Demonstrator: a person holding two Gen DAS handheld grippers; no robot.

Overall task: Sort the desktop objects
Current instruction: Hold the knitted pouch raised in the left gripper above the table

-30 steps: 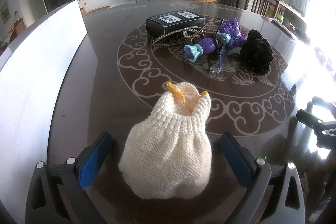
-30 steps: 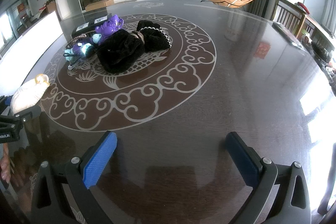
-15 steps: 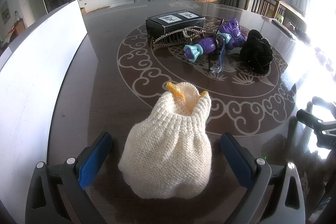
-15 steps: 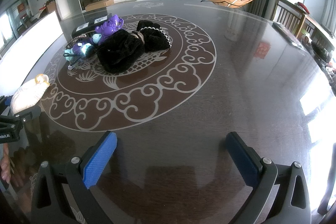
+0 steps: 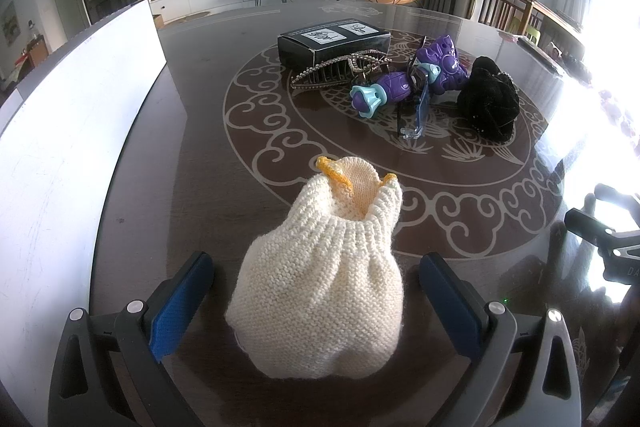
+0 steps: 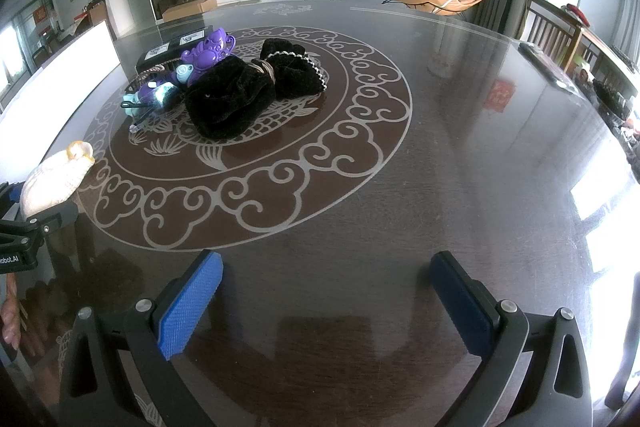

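Looking along my left hand-held gripper (image 5: 316, 291), I see its blue pads (image 5: 180, 301) spread wide apart, one on each side of a cream knitted pouch (image 5: 320, 291) that lies on the dark worktop (image 5: 200, 187). Neither pad touches the knit; a gap shows on both sides. The pouch's open mouth, edged in yellow, points away from me toward the middle of the worktop.

Farther out, on the pale scroll pattern inlaid in the surface, sits a loose cluster: a black box (image 5: 334, 41) at the back, a metal hair claw (image 5: 340, 71) just in front of it, a purple and teal toy (image 5: 412, 83) beside that, a clear blue item (image 5: 418, 115) leaning against the toy, and a black furry pouch (image 5: 488, 99) on the right. A white board (image 5: 72, 131) stands along the worktop's left edge.

My right hand-held gripper (image 6: 326, 301) is also spread open with nothing between its pads, hovering over a bare stretch of worktop, well apart from the cluster. From that camera the cream pouch shows at far left, with part of the left tool's frame in front of it.
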